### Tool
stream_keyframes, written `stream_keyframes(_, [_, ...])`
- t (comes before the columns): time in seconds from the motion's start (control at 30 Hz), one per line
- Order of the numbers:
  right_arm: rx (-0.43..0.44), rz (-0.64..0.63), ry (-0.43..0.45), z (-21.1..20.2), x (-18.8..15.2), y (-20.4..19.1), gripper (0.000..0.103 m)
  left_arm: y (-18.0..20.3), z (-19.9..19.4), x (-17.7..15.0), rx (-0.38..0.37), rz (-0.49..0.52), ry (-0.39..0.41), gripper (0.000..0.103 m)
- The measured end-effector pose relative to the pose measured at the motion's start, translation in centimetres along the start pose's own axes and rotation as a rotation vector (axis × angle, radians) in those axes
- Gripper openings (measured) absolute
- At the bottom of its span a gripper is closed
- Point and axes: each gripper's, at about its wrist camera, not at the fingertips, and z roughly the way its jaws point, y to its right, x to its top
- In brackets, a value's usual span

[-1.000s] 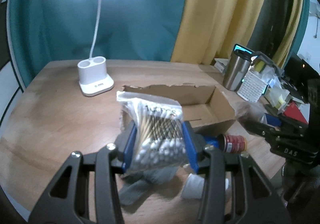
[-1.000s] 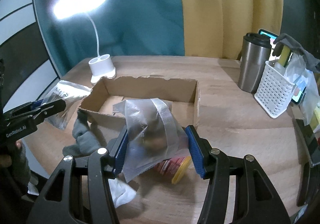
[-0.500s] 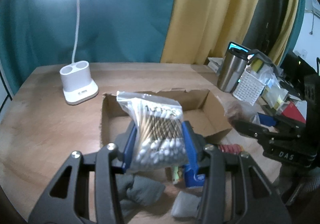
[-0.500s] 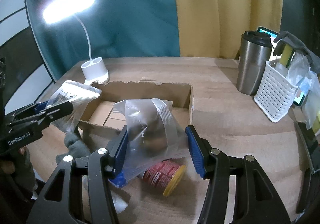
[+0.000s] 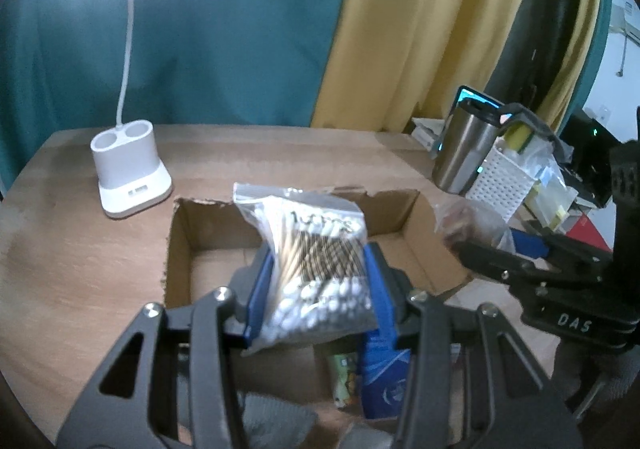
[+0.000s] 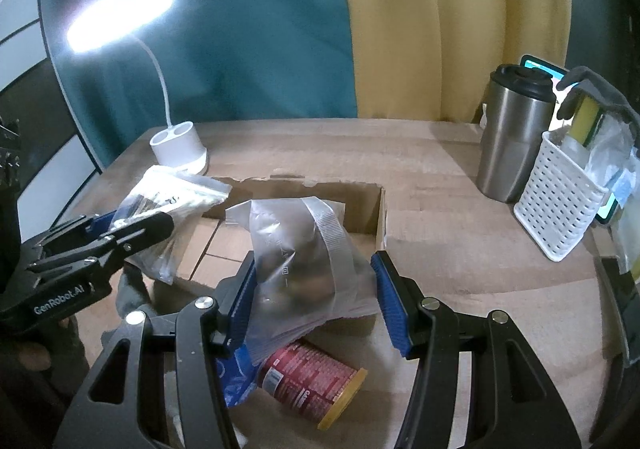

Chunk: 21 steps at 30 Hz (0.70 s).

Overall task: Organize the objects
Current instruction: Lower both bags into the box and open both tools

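1. left gripper (image 5: 316,289) fingers clamp the cotton swab bag (image 5: 316,261); right gripper (image 6: 312,297) fingers pinch the clear bag (image 6: 304,257).
2. both hang over the cardboard box (image 5: 400,245), apparently empty.
3. red can (image 6: 312,381) and blue packet (image 5: 384,381) wait on the desk (image 6: 460,209).

left wrist: close, faces box (image 5: 296,245) | right wrist: same box (image 6: 304,217), nearer its right

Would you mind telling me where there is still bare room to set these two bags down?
The floor of the cardboard box looks bare, and so does the tabletop between the box and the steel tumbler. The near side is crowded: a red can, a blue packet and grey cloth lie there.
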Motion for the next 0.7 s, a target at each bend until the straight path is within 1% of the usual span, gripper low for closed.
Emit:
stream_keyframes(0.4, [-0.004, 0.021, -0.010, 1.9, 1.1, 0.3, 0.059, 0.2, 1.7, 0.4, -0.012, -0.007, -0.016, 0.046])
stream_keyframes(0.7, [-0.009, 0.037, -0.053, 4.0, 1.1, 0.8, 0.059, 0.3, 3.7, 0.2, -0.008, -0.023, -0.054, 0.046])
